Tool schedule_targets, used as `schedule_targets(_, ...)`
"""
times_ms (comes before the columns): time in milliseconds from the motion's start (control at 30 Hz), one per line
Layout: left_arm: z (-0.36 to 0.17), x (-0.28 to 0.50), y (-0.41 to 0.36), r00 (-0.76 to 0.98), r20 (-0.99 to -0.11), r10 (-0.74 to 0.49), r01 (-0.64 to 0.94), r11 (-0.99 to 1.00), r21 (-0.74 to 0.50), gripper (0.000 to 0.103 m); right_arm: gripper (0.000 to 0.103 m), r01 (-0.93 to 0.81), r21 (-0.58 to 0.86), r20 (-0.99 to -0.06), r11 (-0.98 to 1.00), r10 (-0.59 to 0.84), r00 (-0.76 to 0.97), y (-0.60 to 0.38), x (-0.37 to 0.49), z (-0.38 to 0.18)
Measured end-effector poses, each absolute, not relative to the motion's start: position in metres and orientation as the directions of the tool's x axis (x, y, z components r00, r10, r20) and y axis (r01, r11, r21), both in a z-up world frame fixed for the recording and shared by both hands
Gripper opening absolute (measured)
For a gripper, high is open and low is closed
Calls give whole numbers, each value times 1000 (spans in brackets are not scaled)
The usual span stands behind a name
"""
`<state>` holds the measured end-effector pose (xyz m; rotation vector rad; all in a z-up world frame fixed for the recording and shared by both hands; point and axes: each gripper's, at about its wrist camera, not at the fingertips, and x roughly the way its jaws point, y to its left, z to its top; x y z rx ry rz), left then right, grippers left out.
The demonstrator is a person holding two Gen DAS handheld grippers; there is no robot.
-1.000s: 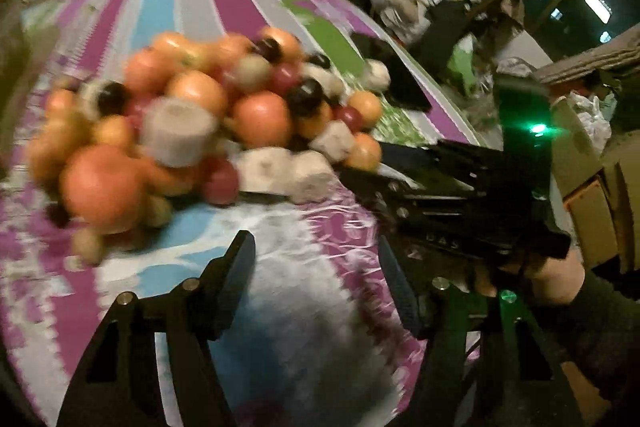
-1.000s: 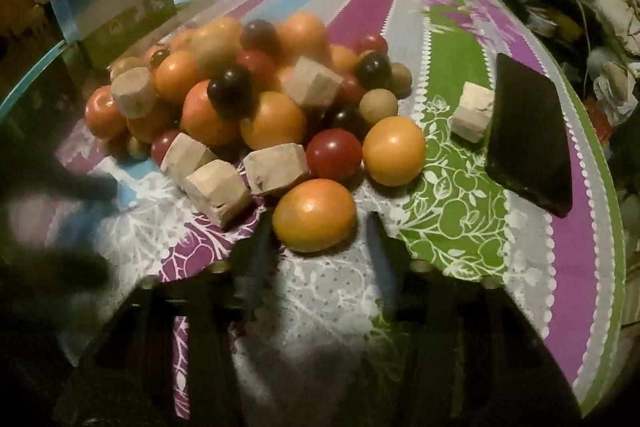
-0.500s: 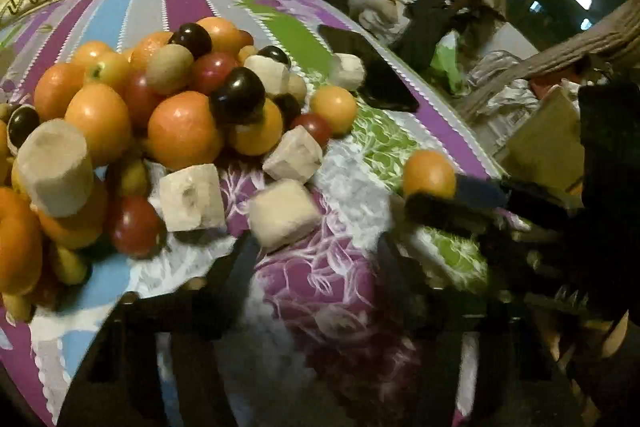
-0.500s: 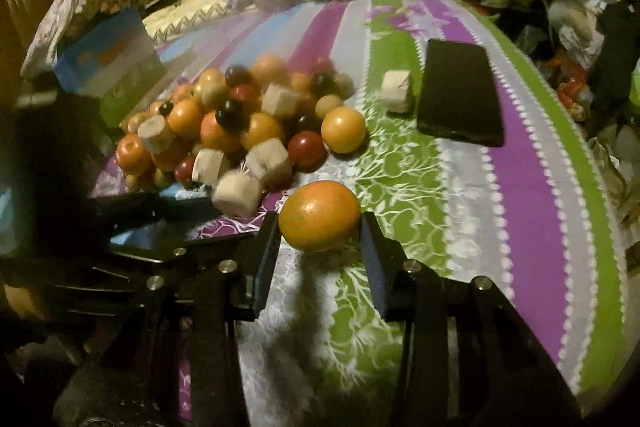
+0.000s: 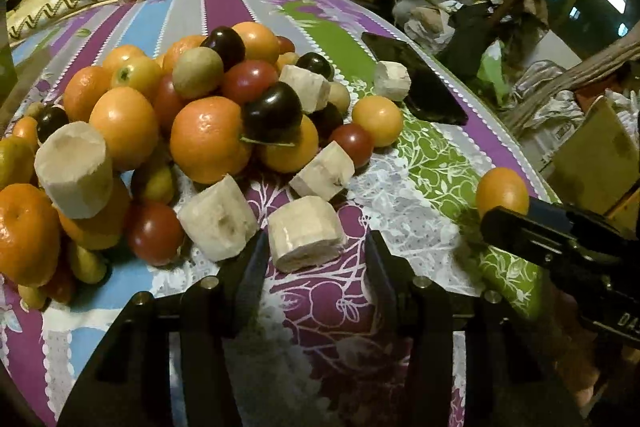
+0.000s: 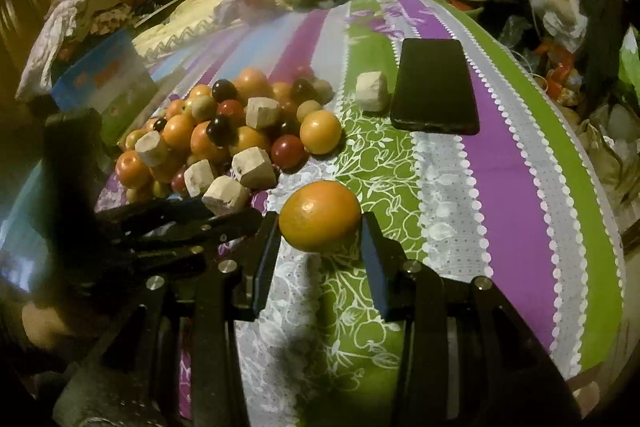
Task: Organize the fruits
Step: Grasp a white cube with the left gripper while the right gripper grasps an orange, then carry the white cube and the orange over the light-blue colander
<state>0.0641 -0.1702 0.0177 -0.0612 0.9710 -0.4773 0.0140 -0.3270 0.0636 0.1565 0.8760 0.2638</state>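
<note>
Fingers [image 6: 370,251] of the right gripper [image 6: 320,227] are clamping an orange [image 6: 319,215], separating it at 5 o'clock from the fruit pile [image 6: 224,131]; left gripper [image 5: 314,255] is bracketing, fingers wide, a pale chunk [image 5: 304,233].

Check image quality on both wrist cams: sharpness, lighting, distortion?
Left wrist: fruit pile sharp, dim warm light, left gripper dark, lower cloth soft; right gripper a near-black silhouette. Right wrist: orange sharp with glare spot, left gripper dark and smeared; fisheye bows the striped tablecloth, corners vignetted.
</note>
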Motion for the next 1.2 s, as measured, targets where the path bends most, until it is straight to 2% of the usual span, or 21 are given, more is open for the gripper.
schedule_targets(67,18,65,-167,478,-783,-398,335,907,-256,38,41,-128,232,-750,964,261,608,-325,15,63)
schedule_targets(100,19,65,-166,477,-783,-400,326,908,-265,37,41,-114,229,-754,967,251,607,-324,15,63)
schedule_targets(400,49,46,-149,507,-775,-376,302,920,-249,37,41,29,167,-752,985,108,651,-321,10,86)
schedule_targets(800,150,28,-51,666,-707,-237,134,971,-199,37,41,-47,114,-681,992,112,723,-282,3,152)
schedule_targets(1200,207,3,31,751,-649,-119,0,983,-181,37,41,-160,94,-648,983,183,740,-211,13,199)
